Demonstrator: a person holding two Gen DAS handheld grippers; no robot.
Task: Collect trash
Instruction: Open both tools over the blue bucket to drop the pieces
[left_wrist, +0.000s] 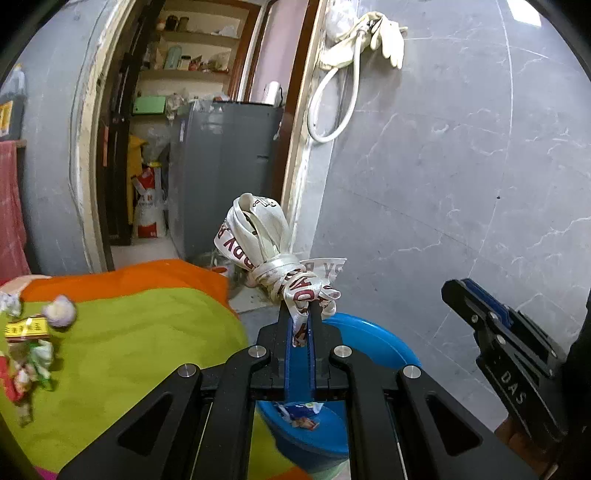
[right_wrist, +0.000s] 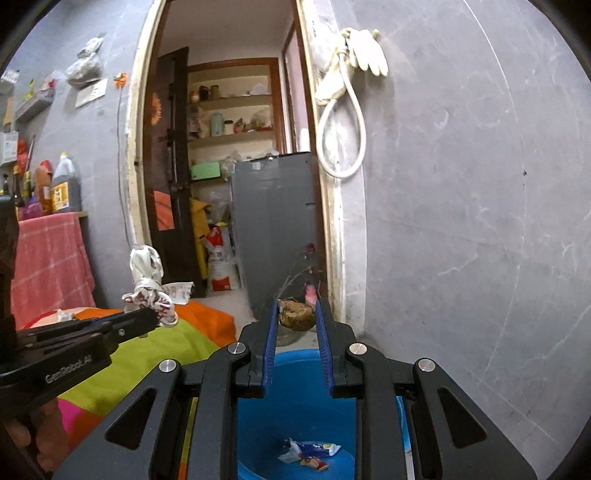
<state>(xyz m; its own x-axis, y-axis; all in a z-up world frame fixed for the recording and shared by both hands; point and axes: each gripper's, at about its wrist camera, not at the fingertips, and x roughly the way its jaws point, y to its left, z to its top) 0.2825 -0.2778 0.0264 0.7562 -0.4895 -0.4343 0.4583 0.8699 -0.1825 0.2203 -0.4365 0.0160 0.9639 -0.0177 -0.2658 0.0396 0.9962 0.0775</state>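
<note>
Already we are partway through: the blue basin (right_wrist: 376, 362) below both grippers holds a few wrappers (right_wrist: 308, 451) on its bottom, so some trash is in. Our left gripper (left_wrist: 300, 325) is closed narrow on the tail of a knotted printed ribbon bundle (left_wrist: 273, 254), which stands up above the fingertips, over the near rim of the basin as the left wrist view shows it. Our right gripper (right_wrist: 297, 317) pinches a brownish crumpled lump (right_wrist: 295, 314) between its blue pads, directly above the basin's opening; what the lump is we cannot tell. Both pieces, we judge, are ready to be dropped, the right one better placed than the left.

What is left lies on the green and orange cloth (left_wrist: 147, 332) to the left: a small cluster of scraps (left_wrist: 31, 347), among them a pale crumpled ball (left_wrist: 61, 310) and a yellow-labelled wrapper (left_wrist: 26, 328), well apart from the basin. We reckon several more pick-ups remain after these two releases
</note>
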